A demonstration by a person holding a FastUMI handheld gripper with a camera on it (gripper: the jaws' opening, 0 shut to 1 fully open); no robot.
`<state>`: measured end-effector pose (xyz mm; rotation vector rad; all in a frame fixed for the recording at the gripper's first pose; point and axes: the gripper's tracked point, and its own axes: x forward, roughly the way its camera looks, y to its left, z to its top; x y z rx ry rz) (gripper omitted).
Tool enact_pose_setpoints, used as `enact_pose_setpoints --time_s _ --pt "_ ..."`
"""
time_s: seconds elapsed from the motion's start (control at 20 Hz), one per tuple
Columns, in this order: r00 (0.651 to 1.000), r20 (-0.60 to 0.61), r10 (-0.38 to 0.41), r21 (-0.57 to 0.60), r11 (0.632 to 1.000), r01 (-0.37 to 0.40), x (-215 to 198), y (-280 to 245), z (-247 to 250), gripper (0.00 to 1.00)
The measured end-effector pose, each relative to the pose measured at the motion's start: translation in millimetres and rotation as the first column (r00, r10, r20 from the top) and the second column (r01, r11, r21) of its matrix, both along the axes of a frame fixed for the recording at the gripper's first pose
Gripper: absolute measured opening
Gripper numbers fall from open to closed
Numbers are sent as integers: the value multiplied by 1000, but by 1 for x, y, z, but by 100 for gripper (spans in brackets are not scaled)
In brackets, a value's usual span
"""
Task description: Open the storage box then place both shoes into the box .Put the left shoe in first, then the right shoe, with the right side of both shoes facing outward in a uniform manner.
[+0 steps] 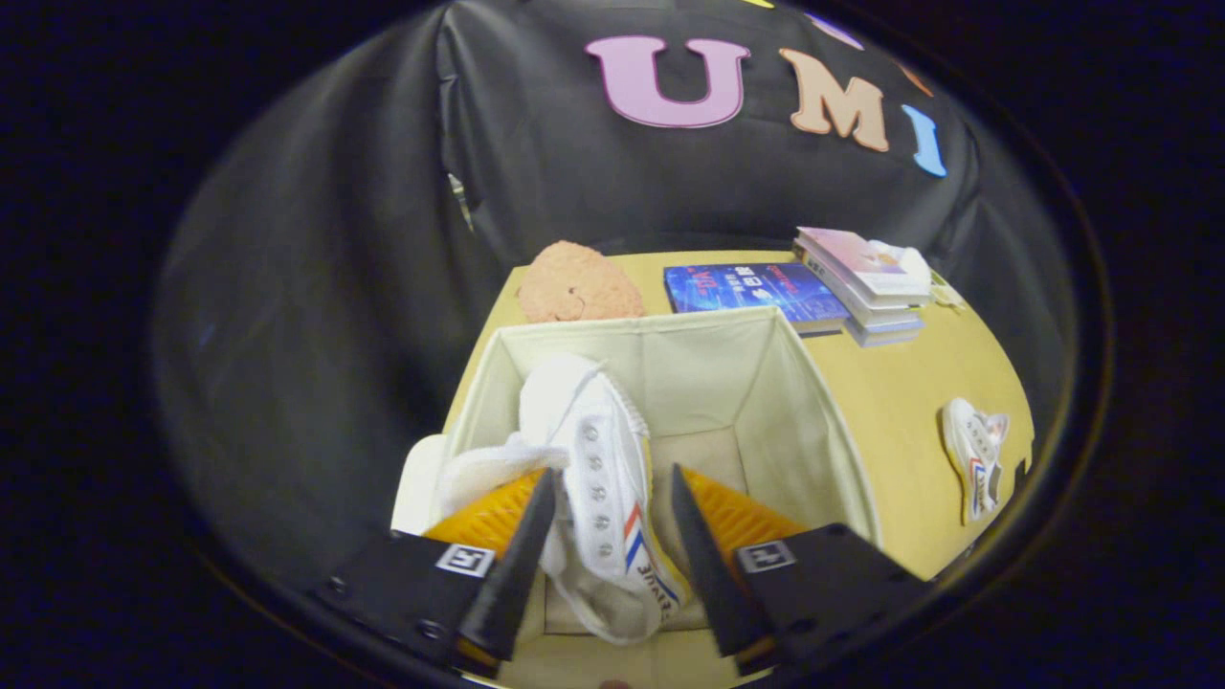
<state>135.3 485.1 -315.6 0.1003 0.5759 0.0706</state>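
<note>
Inside the open storage box, a white shoe with red and blue side stripes hangs between the fingers of the hand-held gripper, its toe pointing down toward the box floor and its laces spilling over the left finger. The two fingers stand spread with the shoe in the gap; the left finger lies against the shoe's lace side, while a sliver of space shows between the shoe and the right finger, so whether the fingers are actually clamping the shoe cannot be told. The box itself is a cream fabric bin with its top open, sitting on a yellow table, and its pale lining and seams are plain to see just beyond the fingers. Out on the table to the right of the box, well apart from it, the second shoe lies on its side, the same white with red and blue stripes. Behind the box, near the table's far edge, a round tan plush toy rests beside a blue book lying flat. Just right of that book sits a small stack of books, with something white and crumpled tucked behind its top. Black cloth walls close off the booth behind the table.
</note>
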Motion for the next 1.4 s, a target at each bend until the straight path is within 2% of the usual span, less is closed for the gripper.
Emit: enact_pose_setpoints --time_s 0.15,0.35,0.5,0.75,0.85,0.9,1.0,1.05,1.25,1.4 --pt "996 93 7 82 997 -15 -2 -6 42 97" --pt "985 171 -27 114 993 8 -6 -54 93 97" --pt "972 224 -67 82 995 50 -13 -115 125 97" --pt "949 265 -173 -35 981 189 -28 -241 148 97" --pt "945 251 -208 -96 966 238 -32 -288 140 97" --pt "944 239 -228 -124 957 262 -52 -306 136 97" --pt "943 214 -254 -162 943 291 -57 -346 120 97" --pt "943 196 -270 -179 935 305 -44 -370 107 97" --pt "939 102 -327 -274 899 343 -71 -444 59 97" --pt "935 24 -353 -351 873 338 -96 -486 22 97"
